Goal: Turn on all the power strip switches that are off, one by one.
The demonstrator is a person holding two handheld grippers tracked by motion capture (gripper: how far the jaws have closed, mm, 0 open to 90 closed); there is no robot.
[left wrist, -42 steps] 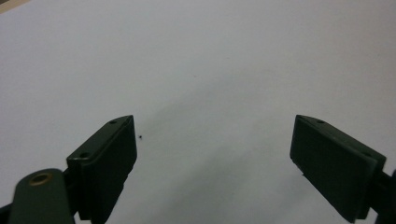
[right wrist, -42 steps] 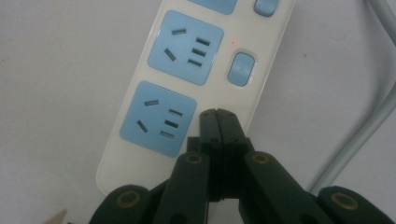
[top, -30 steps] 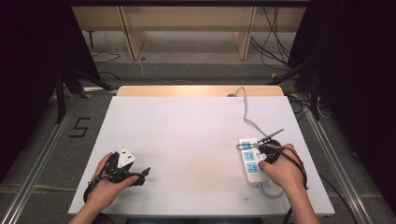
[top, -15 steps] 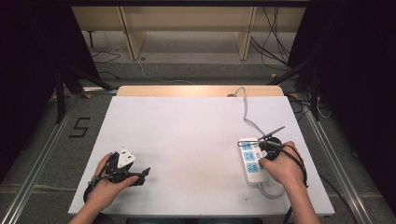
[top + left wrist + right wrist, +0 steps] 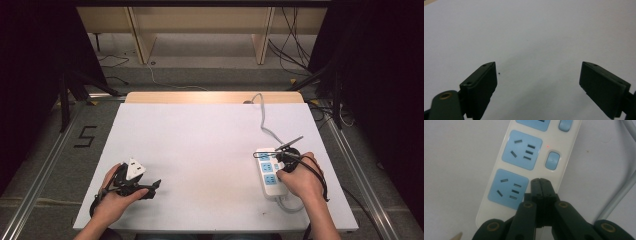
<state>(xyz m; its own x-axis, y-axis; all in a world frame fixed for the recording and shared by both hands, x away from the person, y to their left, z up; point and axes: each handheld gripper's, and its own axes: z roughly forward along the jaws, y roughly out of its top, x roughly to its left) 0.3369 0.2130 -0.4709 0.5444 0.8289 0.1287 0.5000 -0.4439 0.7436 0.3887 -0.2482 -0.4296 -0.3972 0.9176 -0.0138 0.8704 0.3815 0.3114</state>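
At the near left of the desk (image 5: 200, 145) the person's left hand (image 5: 112, 200) holds the left gripper (image 5: 150, 187) low over the white surface, its tips pointing right. In the left gripper view its two black jaws stand wide apart with nothing between them, only bare white desk and one small dark speck just beside the left jaw. A grey three-cornered plate (image 5: 134, 169) sits on top of this gripper.

At the near right, the right hand (image 5: 300, 177) holds the right gripper (image 5: 541, 182) over a white power strip (image 5: 270, 175). In the right gripper view its jaws are pressed together, nothing between them, and their tips lie over the strip's right edge beside the nearest blue socket (image 5: 507, 188), at the spot where the next switch in the row would sit. Whether the tips actually touch the strip cannot be told. Farther along the strip is a second blue socket (image 5: 522, 150) with a blue switch (image 5: 552, 160) beside it and a tiny red light (image 5: 547, 146) just past that switch; a third socket and switch are cut off at the frame edge.

The strip lies lengthwise, near to far, close to the desk's right edge. Its grey cable (image 5: 264, 115) leaves the near end, loops round, then runs to the far edge of the desk. Beyond the desk lie the floor, some loose wires and wooden furniture legs.
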